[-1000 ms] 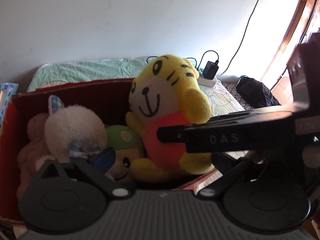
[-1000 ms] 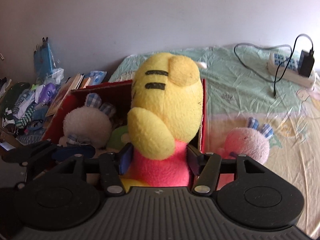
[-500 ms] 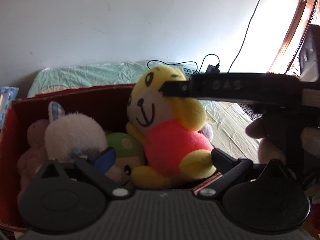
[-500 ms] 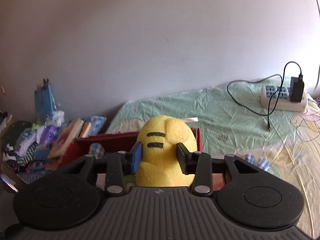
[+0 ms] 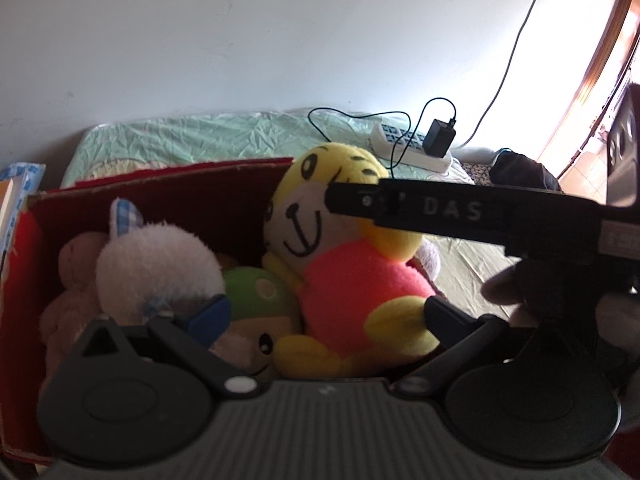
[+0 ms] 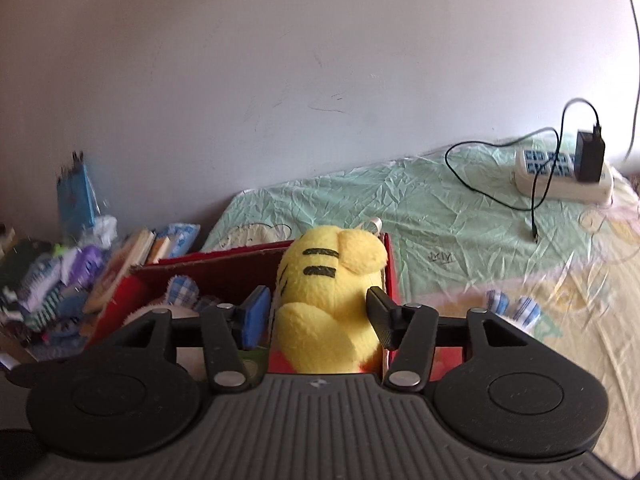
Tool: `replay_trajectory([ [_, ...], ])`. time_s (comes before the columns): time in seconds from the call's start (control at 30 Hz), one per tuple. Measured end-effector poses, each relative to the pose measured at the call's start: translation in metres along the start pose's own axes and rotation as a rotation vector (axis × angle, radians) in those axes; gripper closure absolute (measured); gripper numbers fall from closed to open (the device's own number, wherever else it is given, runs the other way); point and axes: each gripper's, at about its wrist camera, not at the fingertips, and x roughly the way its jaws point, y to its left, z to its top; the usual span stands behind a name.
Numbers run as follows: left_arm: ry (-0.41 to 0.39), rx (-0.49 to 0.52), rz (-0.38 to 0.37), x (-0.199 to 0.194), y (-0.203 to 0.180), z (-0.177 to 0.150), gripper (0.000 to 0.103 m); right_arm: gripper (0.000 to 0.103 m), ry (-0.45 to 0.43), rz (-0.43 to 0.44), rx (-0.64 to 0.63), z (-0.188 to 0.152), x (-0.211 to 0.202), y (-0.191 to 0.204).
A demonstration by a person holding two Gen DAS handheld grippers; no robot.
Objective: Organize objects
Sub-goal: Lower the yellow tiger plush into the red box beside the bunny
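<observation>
Yellow tiger plush (image 6: 328, 304) sits upright in red box (image 5: 168, 196), right end, green plush (image 5: 256, 292) at its 9 o'clock. Right gripper (image 6: 318, 318) spread, fingers flanking its head, contact unclear. Left gripper (image 5: 324, 312) spread wide, holding nothing.

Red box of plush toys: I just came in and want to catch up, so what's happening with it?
A person with two handheld grippers is packing plush toys into the red cardboard box on the bed. The yellow tiger plush sits upright at the box's right end, beside a white bunny plush and a green-capped plush. The right gripper is open around the tiger's head, not pinching it. The left gripper hovers open at the box. Another plush lies on the bed outside.
</observation>
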Motion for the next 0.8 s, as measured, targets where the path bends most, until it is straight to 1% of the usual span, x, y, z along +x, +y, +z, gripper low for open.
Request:
replay_trajectory([
  [0.13, 0.004, 0.019, 0.04, 0.001, -0.008, 0.002, 0.0, 0.048, 0.004, 0.042, 0.075, -0.004, -0.008, -0.011],
  [0.27, 0.007, 0.041, 0.077, 0.001, -0.016, 0.003, 0.0, 0.048, 0.001, 0.077, 0.106, -0.011, -0.017, -0.013],
  [0.47, 0.027, 0.052, 0.128, -0.002, -0.023, 0.004, 0.0, 0.048, 0.002, 0.069, 0.088, -0.019, -0.023, -0.009],
  [0.63, 0.036, 0.064, 0.15, -0.007, -0.027, 0.003, 0.001, 0.048, 0.021, 0.073, 0.117, -0.022, -0.024, -0.013],
  [0.8, 0.043, 0.062, 0.164, -0.014, -0.028, 0.0, 0.001, 0.048, 0.014, 0.081, 0.113, -0.025, -0.03, -0.011],
])
